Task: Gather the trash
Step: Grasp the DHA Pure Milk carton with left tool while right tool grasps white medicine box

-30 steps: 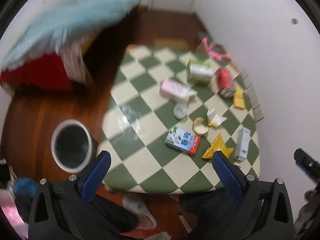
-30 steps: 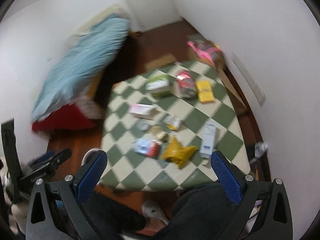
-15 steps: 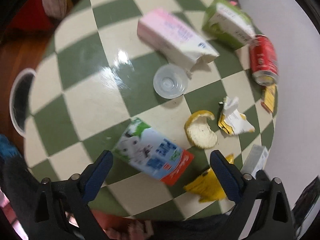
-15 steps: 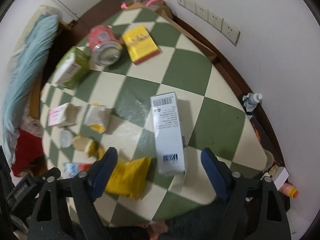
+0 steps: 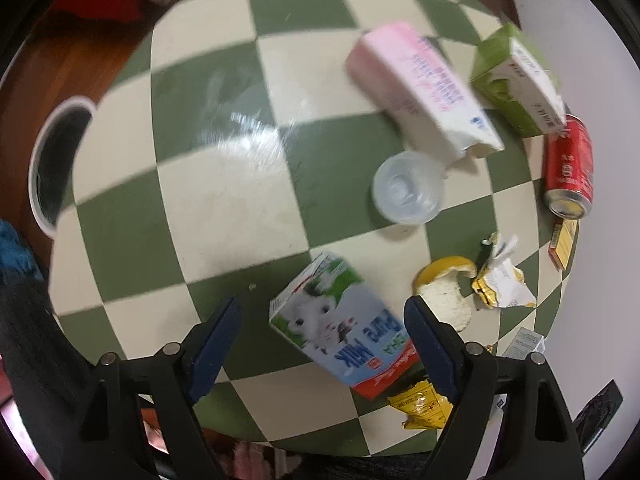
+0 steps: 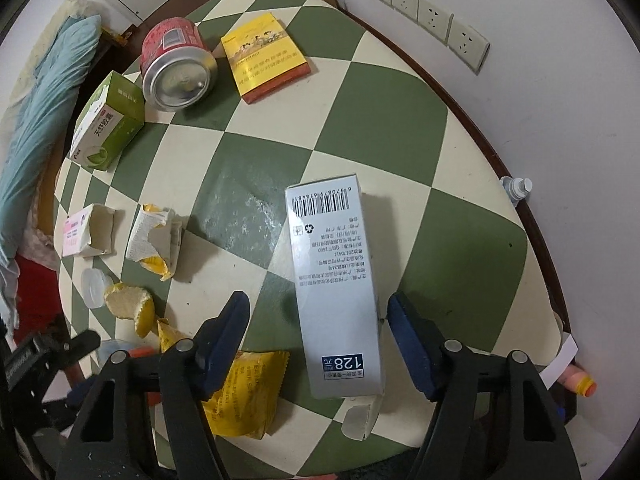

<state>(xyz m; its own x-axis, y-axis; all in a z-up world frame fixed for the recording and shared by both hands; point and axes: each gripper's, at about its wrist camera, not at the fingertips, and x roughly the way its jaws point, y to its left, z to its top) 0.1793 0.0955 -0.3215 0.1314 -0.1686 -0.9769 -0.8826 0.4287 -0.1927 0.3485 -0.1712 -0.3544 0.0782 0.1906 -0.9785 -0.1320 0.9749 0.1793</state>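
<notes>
Checkered table (image 6: 380, 120) – wall sockets (image 6: 432, 14) behind, blue bedding (image 6: 44, 100) beside

checkered table (image 6: 380, 120) carries cartons (image 5: 344, 328), can (image 6: 176, 68), wrappers (image 6: 244, 392).

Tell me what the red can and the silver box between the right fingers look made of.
Red can: apparently aluminium, since its bare end is shiny silver metal under red print. Silver box: probably thin cardboard with a glossy metallic coating, judging by its creased edges and open end flap.
</notes>
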